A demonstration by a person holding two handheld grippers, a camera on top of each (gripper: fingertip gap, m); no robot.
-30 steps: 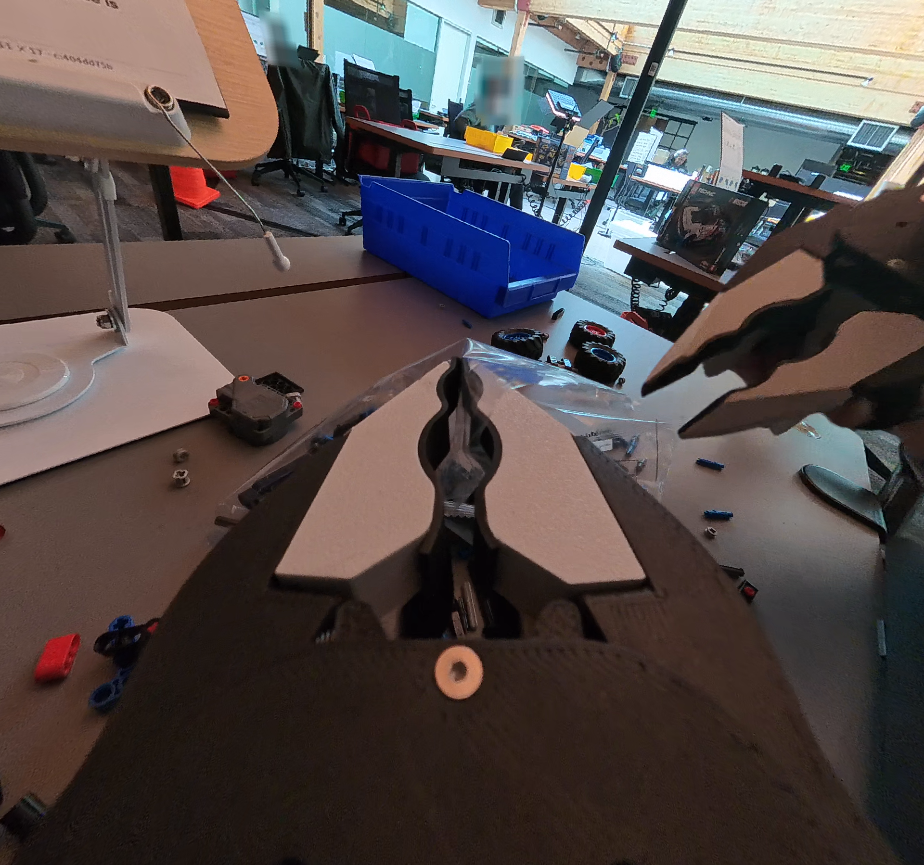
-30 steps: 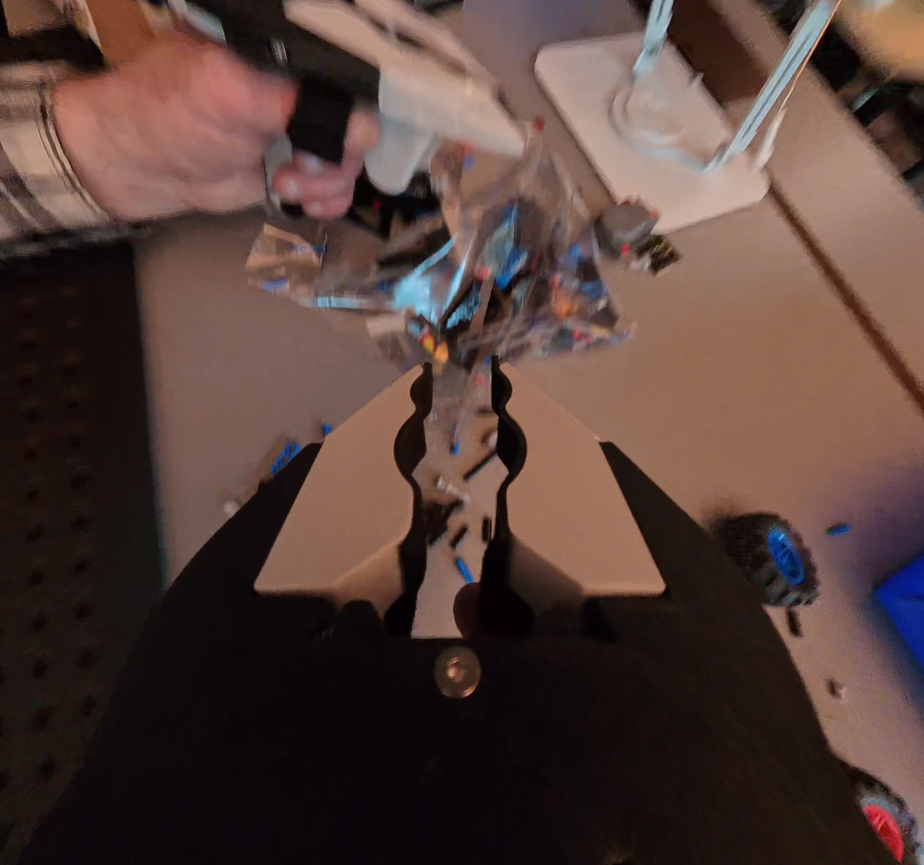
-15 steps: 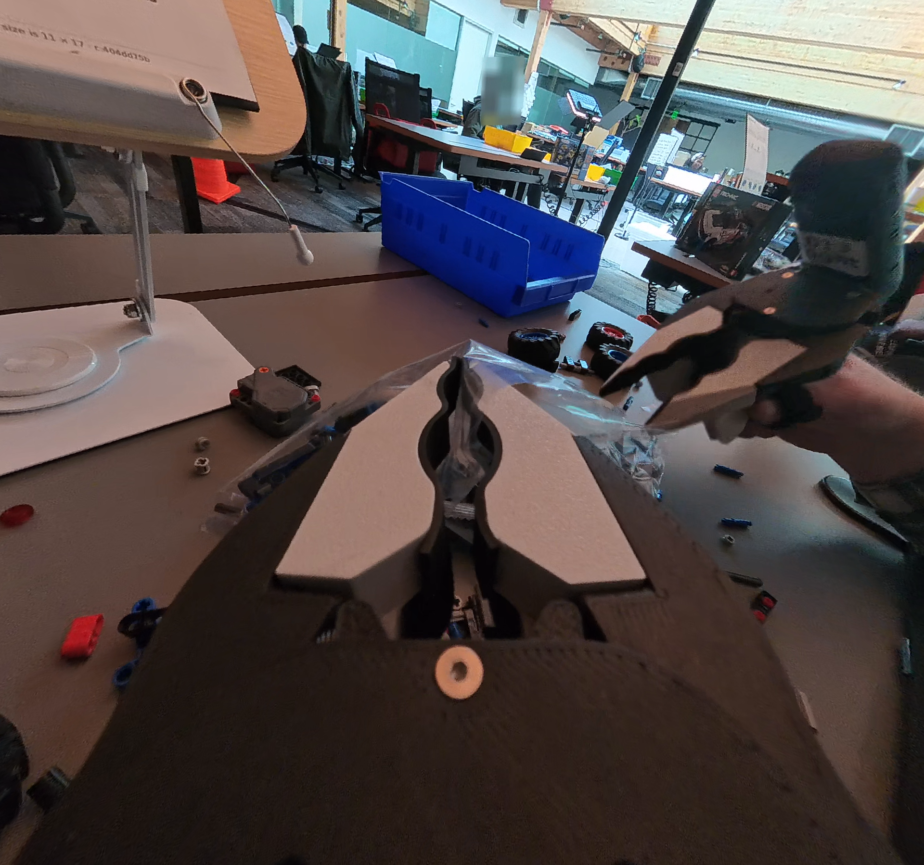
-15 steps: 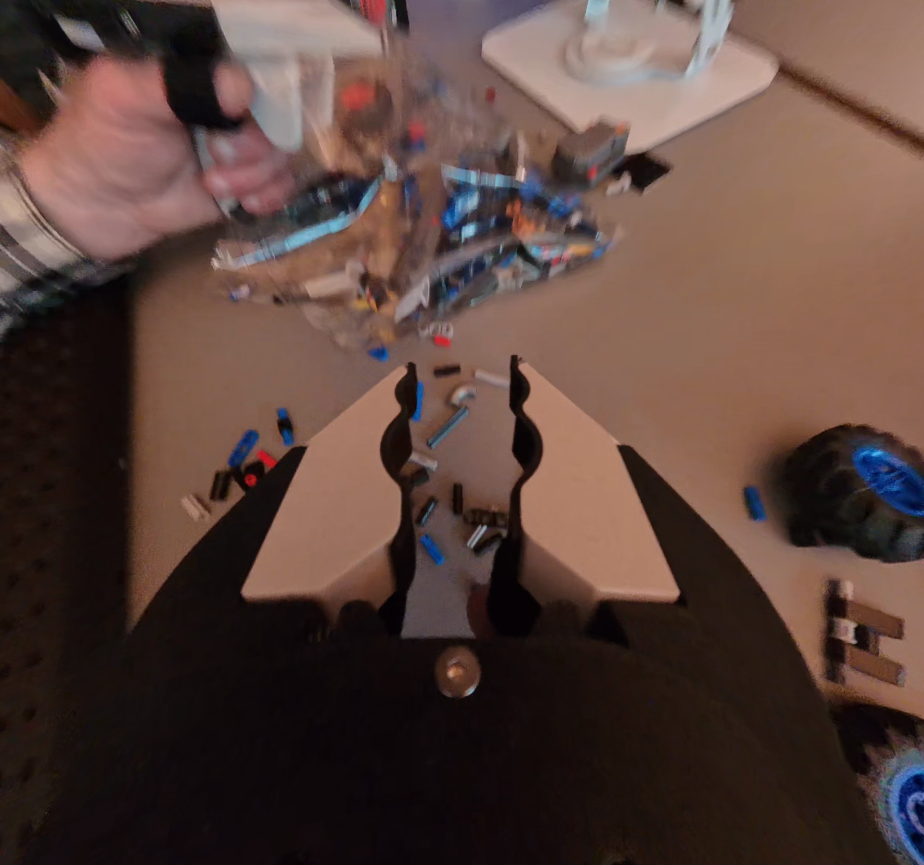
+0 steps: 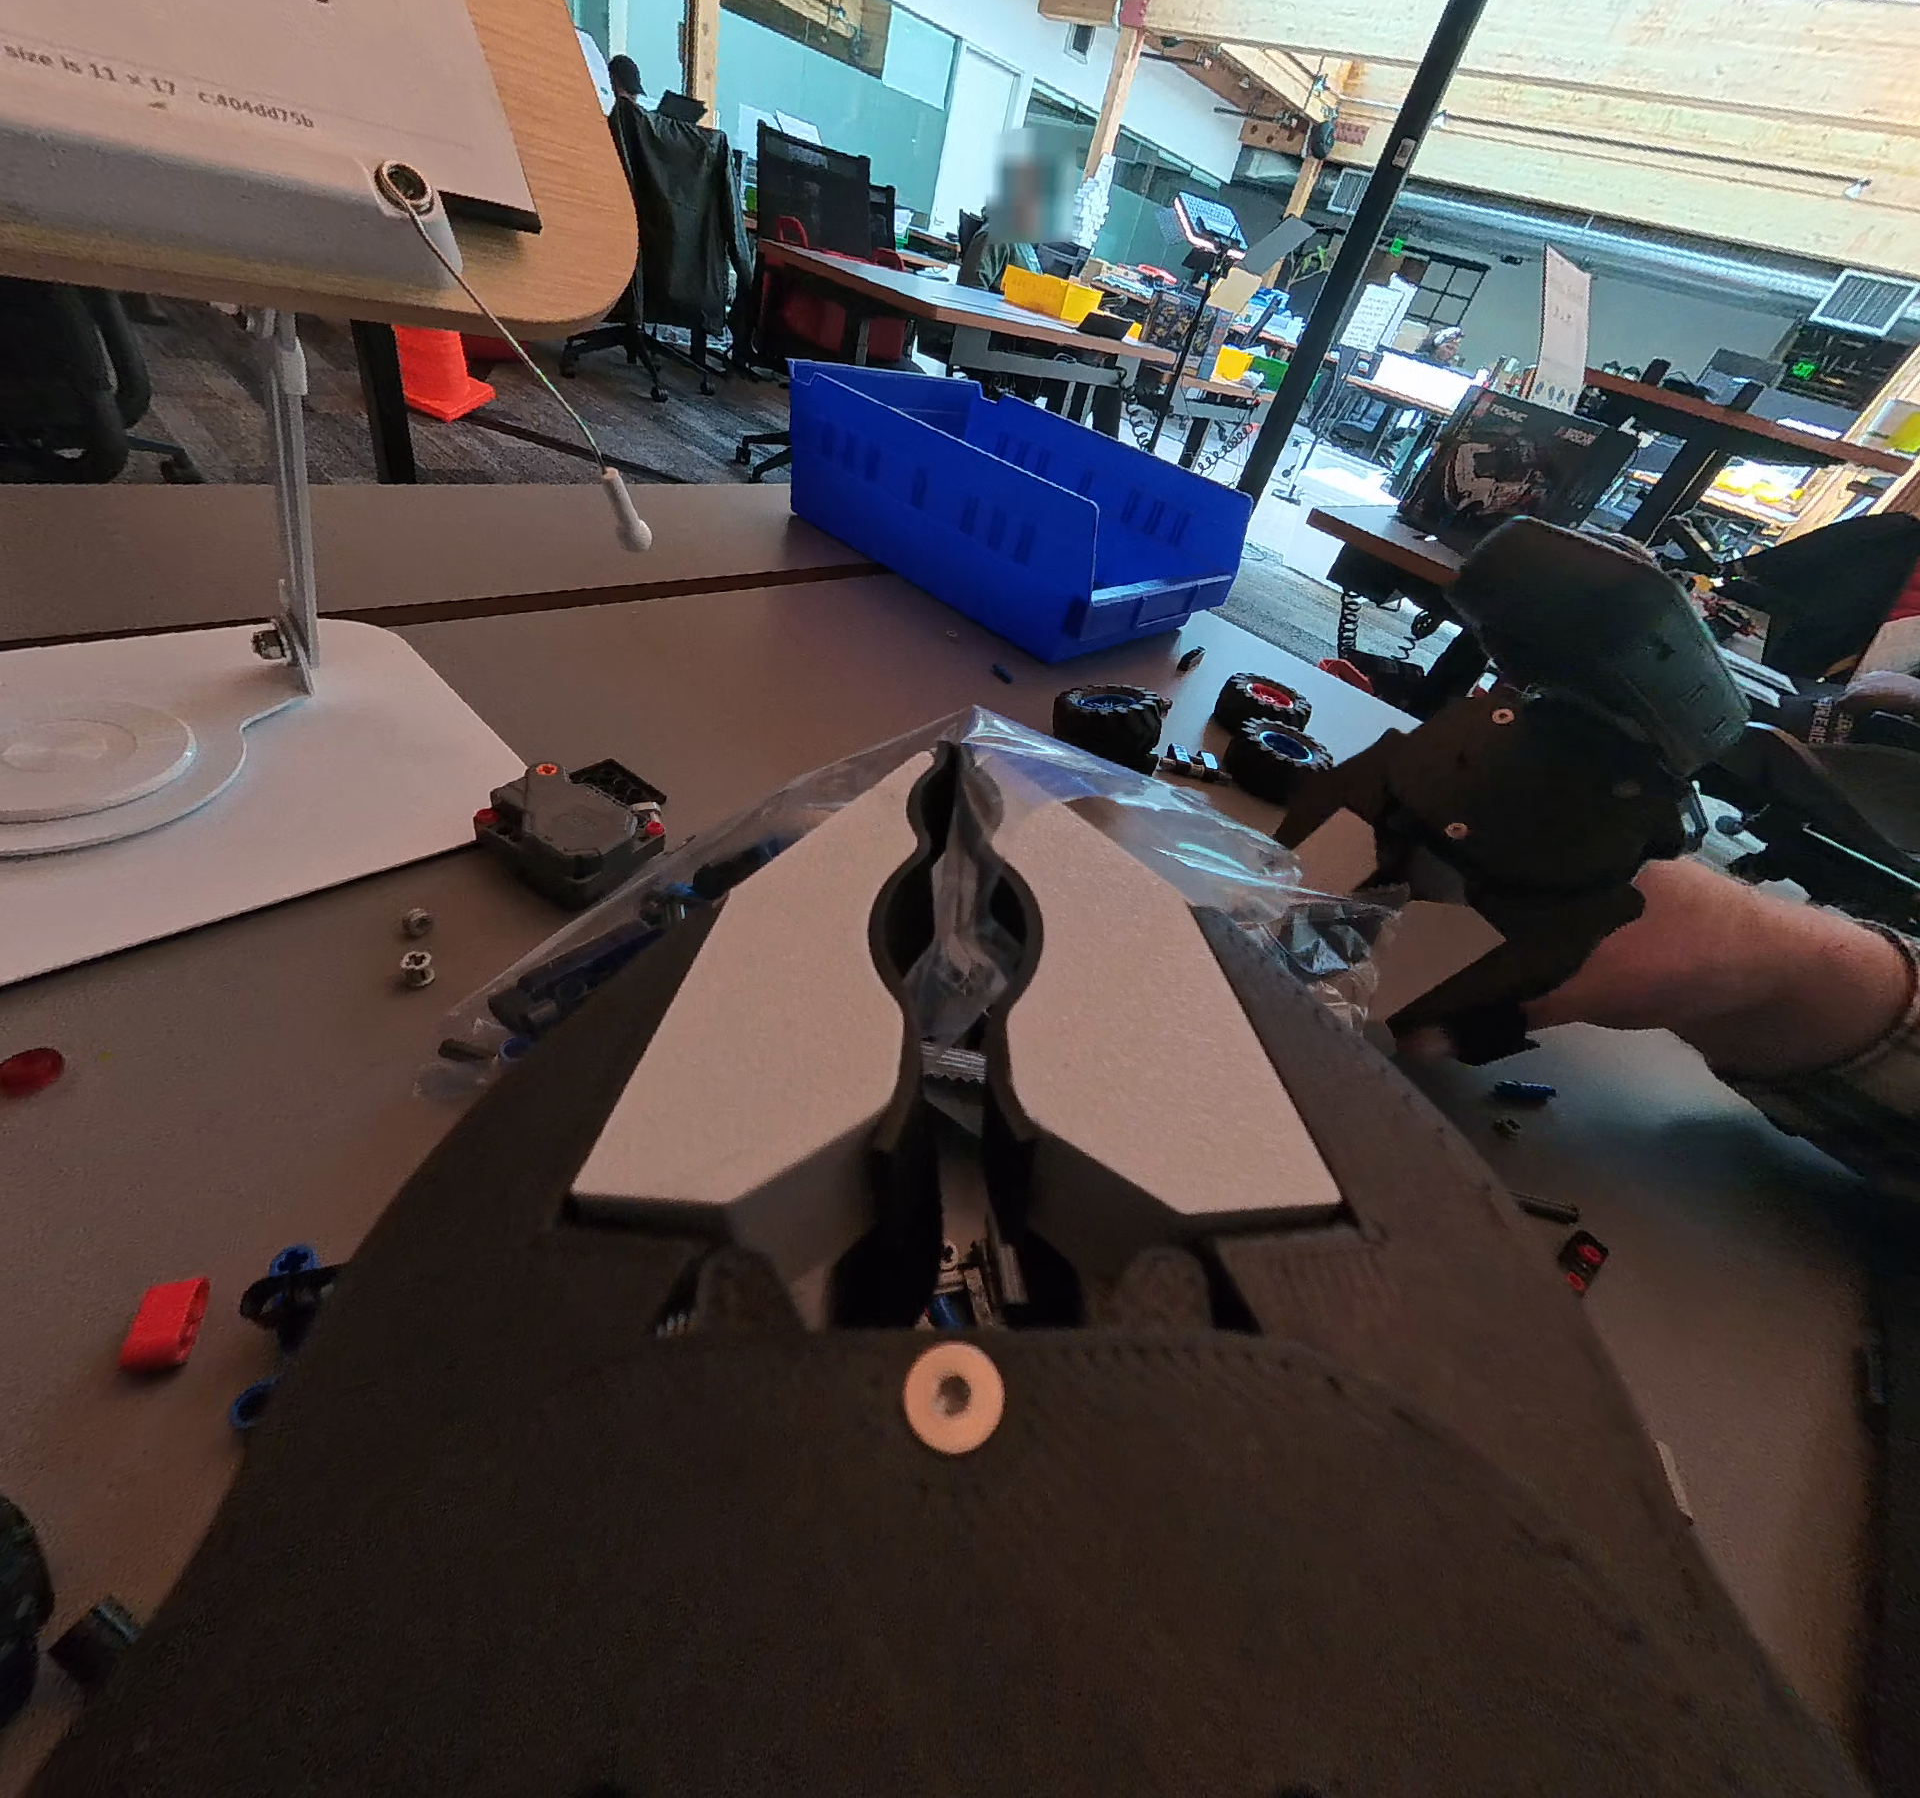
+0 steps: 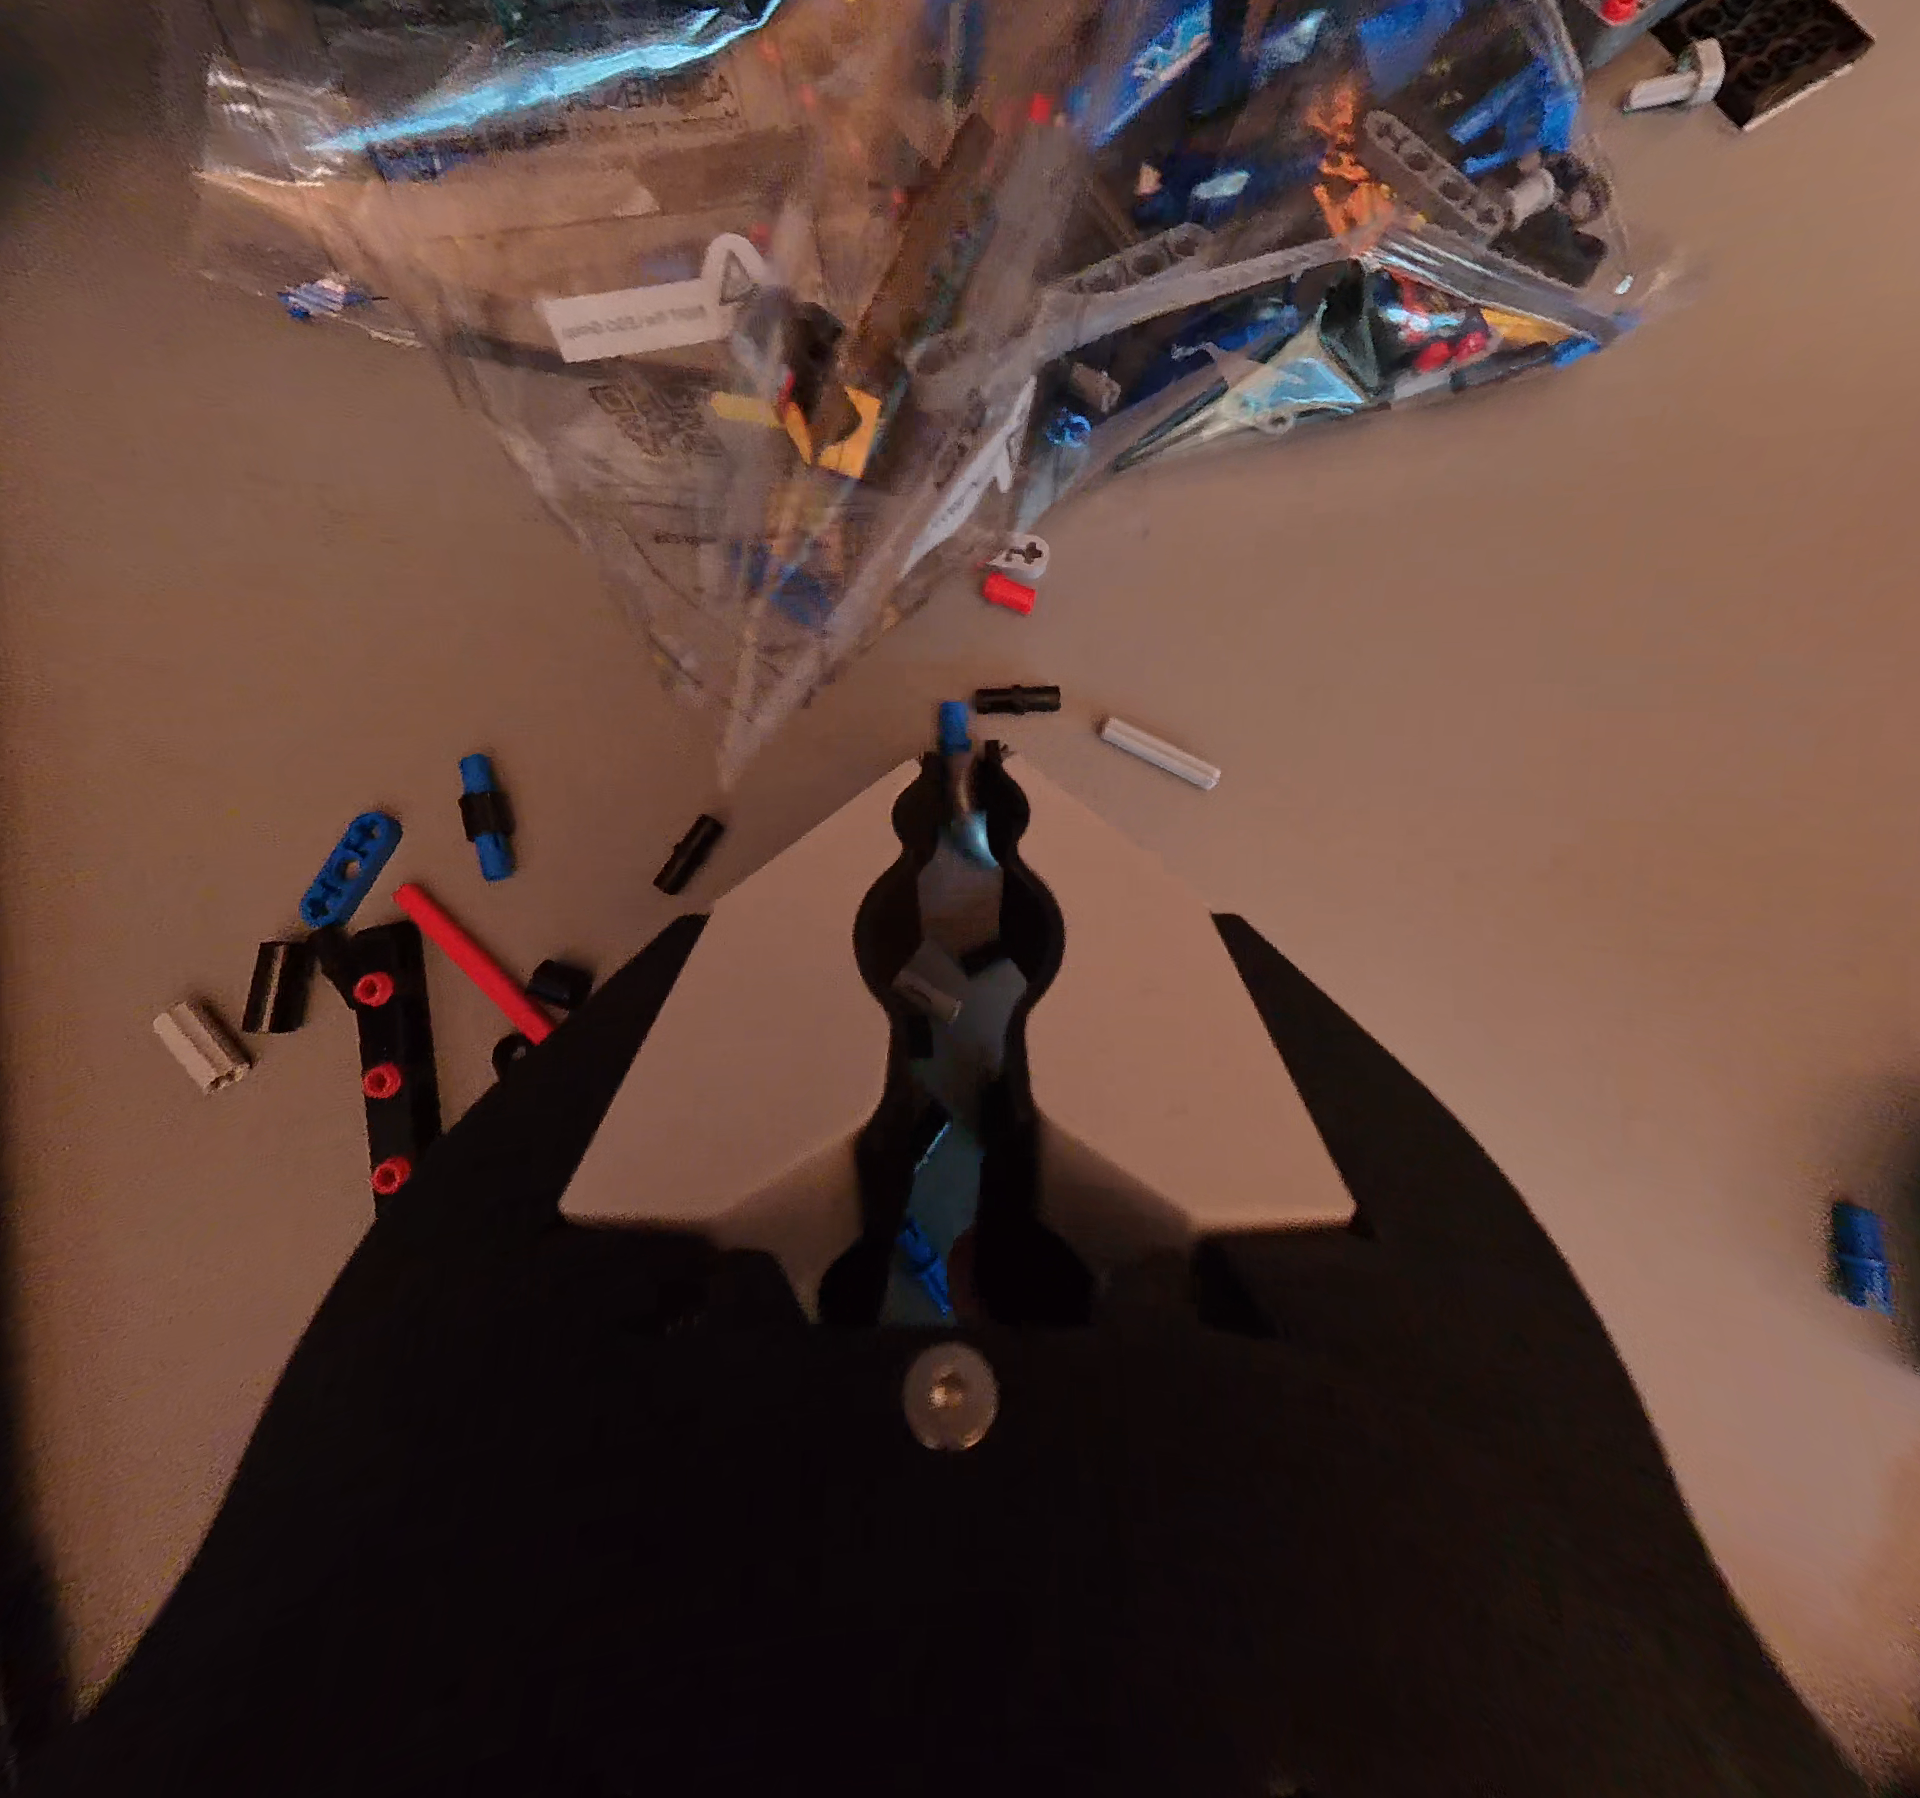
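My left gripper [image 5: 956, 761] is shut on the top of a clear plastic bag [image 5: 1143, 813] of small building pieces, with plastic pinched between its jaws. The bag hangs to the grey table [image 5: 727, 668]. In the right wrist view the bag [image 6: 935, 242] spreads out just ahead of my right gripper [image 6: 964, 761]. That gripper is low over the table, its jaws nearly together on a small blue pin [image 6: 952, 725] that pokes out past the tips. The right gripper's black body [image 5: 1507, 813], held by a hand, shows beside the bag in the left wrist view.
Loose pieces lie by the right gripper: a blue link [image 6: 353, 865], a red axle [image 6: 473, 959], a black beam [image 6: 390, 1052], a grey axle [image 6: 1158, 753]. Farther off are a blue bin [image 5: 997, 522], toy wheels [image 5: 1107, 720], a grey motor block [image 5: 571, 829] and a white stand base [image 5: 208, 782]. The gap from one gripper's tips to the other's is roughly 15 centimetres. Between my right fingertips and the red axle [image 6: 473, 959] there is roughly 9 centimetres.
My right gripper has dropped towards the table below the bag and its jaws have gone from open to nearly together. My left gripper still holds the bag, shifted slightly.
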